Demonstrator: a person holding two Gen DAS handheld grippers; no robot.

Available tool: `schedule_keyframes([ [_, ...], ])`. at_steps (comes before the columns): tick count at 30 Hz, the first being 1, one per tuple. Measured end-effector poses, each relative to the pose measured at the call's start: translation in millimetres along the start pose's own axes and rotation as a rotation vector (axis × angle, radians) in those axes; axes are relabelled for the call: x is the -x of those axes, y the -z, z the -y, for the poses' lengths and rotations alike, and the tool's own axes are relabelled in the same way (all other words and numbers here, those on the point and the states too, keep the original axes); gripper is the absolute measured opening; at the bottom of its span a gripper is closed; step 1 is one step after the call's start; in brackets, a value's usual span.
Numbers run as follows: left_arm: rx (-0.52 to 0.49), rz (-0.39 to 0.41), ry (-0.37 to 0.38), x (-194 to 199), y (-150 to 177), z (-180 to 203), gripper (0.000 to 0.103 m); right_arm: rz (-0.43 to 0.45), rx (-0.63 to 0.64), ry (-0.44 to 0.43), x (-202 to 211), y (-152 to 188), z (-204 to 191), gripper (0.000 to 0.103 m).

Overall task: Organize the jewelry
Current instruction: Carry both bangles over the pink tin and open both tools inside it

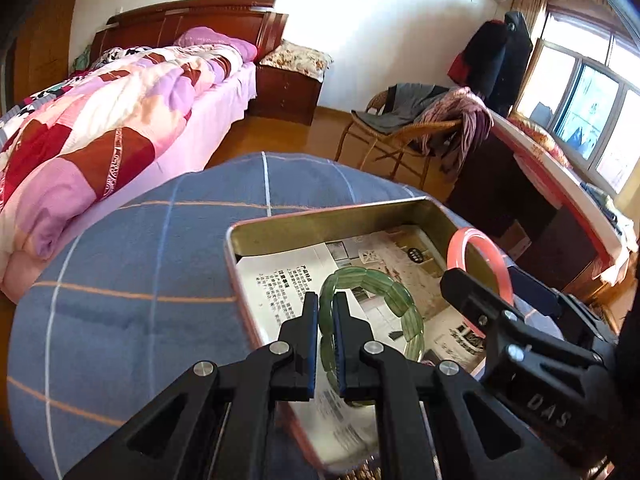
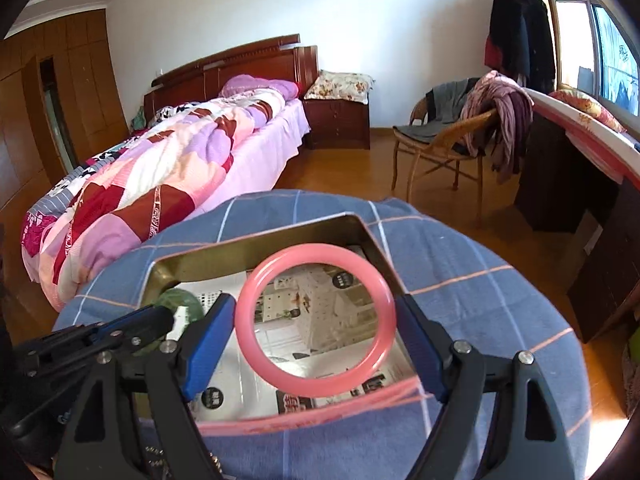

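Bed (image 2: 168, 160) with patchwork quilt fills the left of both views, headboard against the white wall at upper centre; wicker chair (image 2: 444, 148) draped with clothes stands at right, below the window. Round table under a blue checked cloth (image 1: 132, 280) takes the lower half of each frame. On it, an open metal tin (image 1: 320, 224), pink-edged, lined with printed paper (image 1: 280, 280); sits lower centre in both views. Left gripper (image 1: 326, 312), bottom centre of the left wrist view: jaws drawn together, clamped on the rim of a green segmented bracelet (image 1: 380, 288), which hangs over the tin's paper lining; whether its far side touches the paper, can't tell. Right gripper (image 2: 316, 320), bottom of the right wrist view: blue-padded fingers (image 2: 212, 332) spread wide, a pink bangle (image 2: 314, 320) held across them, each pad against an outer edge of the ring. Bangle sits over the tin, tilted up toward the camera, paper showing through its hole. In the left wrist view the same bangle shows at right centre, above the tin's right wall.
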State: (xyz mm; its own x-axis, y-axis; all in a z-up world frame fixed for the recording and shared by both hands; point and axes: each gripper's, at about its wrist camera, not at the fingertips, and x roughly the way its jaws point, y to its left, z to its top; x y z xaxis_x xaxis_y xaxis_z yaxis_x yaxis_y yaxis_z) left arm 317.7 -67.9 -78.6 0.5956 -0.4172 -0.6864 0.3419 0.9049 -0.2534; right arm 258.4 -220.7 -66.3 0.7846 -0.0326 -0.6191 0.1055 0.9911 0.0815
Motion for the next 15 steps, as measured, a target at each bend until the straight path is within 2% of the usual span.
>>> schedule_keyframes([
  [5, -0.044, 0.005, -0.029, -9, 1, 6, 0.006, -0.010, -0.001, -0.002, -7, 2, 2, 0.084],
  [12, -0.037, 0.005, -0.036, -15, 0, 10, 0.007, -0.022, -0.043, -0.041, -11, 6, 11, 0.084],
  [15, -0.015, 0.015, -0.028, -10, -3, 9, 0.021, 0.039, -0.060, -0.049, 1, 2, 14, 0.085],
])
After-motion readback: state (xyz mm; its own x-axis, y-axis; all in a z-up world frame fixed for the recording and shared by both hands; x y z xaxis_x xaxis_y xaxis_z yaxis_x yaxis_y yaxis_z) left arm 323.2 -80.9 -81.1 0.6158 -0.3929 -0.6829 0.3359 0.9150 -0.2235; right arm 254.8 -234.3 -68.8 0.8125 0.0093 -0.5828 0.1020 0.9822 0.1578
